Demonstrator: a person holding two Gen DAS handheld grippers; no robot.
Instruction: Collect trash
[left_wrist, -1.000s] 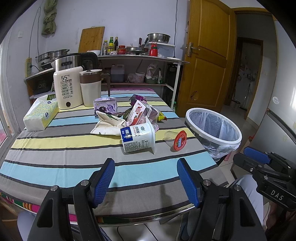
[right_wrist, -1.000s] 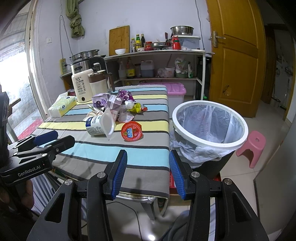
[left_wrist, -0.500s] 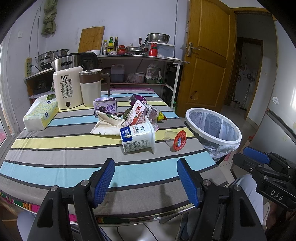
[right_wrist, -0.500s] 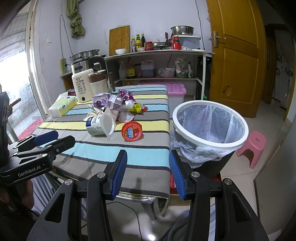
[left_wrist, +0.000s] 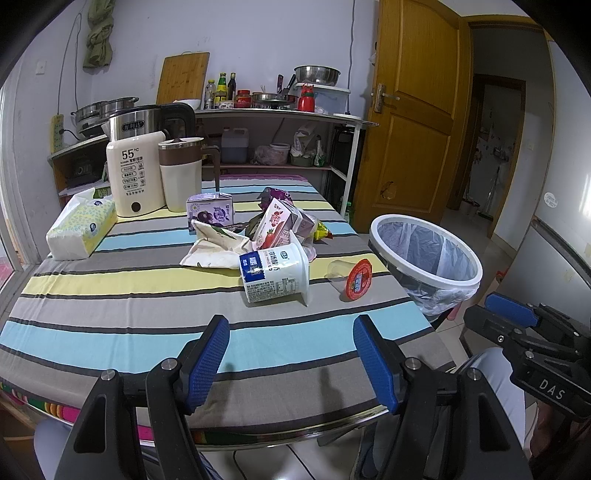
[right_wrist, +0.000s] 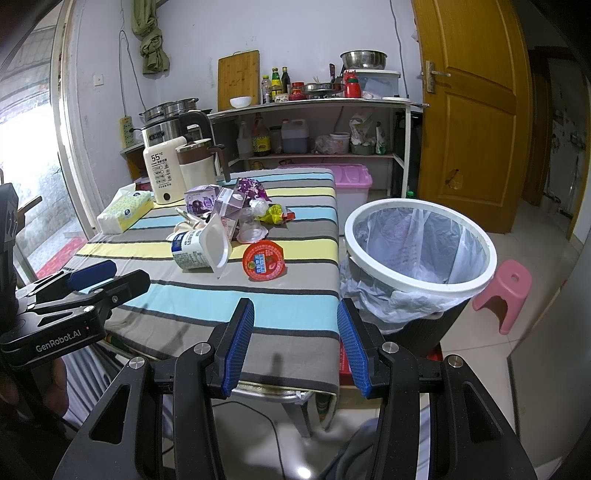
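Trash lies heaped in the middle of the striped table (left_wrist: 110, 332): a white yogurt tub (left_wrist: 275, 275) on its side, a clear cup with a red foil lid (left_wrist: 357, 282), a strawberry milk carton (left_wrist: 275, 225), a purple carton (left_wrist: 210, 214), crumpled paper (left_wrist: 218, 247) and wrappers. A lined trash bin (left_wrist: 428, 258) (right_wrist: 419, 251) stands on the floor off the table's right edge. My left gripper (left_wrist: 291, 356) hangs open over the table's near edge, short of the tub. My right gripper (right_wrist: 295, 339) is open too, above the table's near right corner beside the bin. Neither holds anything.
A tissue pack (left_wrist: 81, 229), a white water heater (left_wrist: 135, 177) and a beige jug (left_wrist: 181, 173) stand at the table's far left. Behind are shelves with kitchenware and a wooden door (left_wrist: 413, 110). A pink stool (right_wrist: 506, 288) and pink box (right_wrist: 351, 181) sit on the floor.
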